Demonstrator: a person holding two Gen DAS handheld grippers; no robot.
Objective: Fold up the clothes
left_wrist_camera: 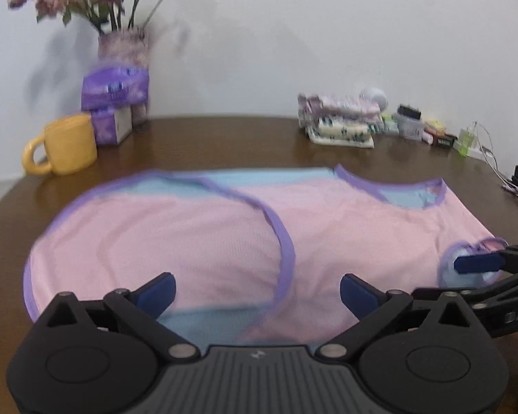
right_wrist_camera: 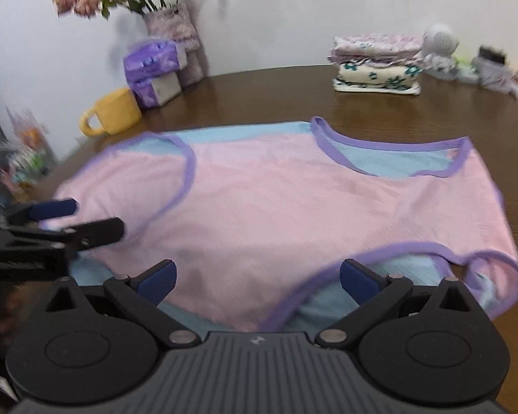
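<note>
We see the left gripper (left_wrist_camera: 258, 293) as a matte black body with a ribbed dark grey centre plate carrying a small pale logo. 2 round black hubs with raised circular caps flank the plate. From each hub run black linkage bars with triangular cut-outs, pinned by silver round-head screws. Each of its fingers (left_wrist_camera: 157, 292) ends in a dark blue pad. The right gripper (right_wrist_camera: 258, 281) is built the same: black hubs, ribbed grey plate, pale logo, silver screws, blue-padded fingers (right_wrist_camera: 357, 281). In the left wrist view the right gripper's side bar bears pale raised lettering, only partly legible.
</note>
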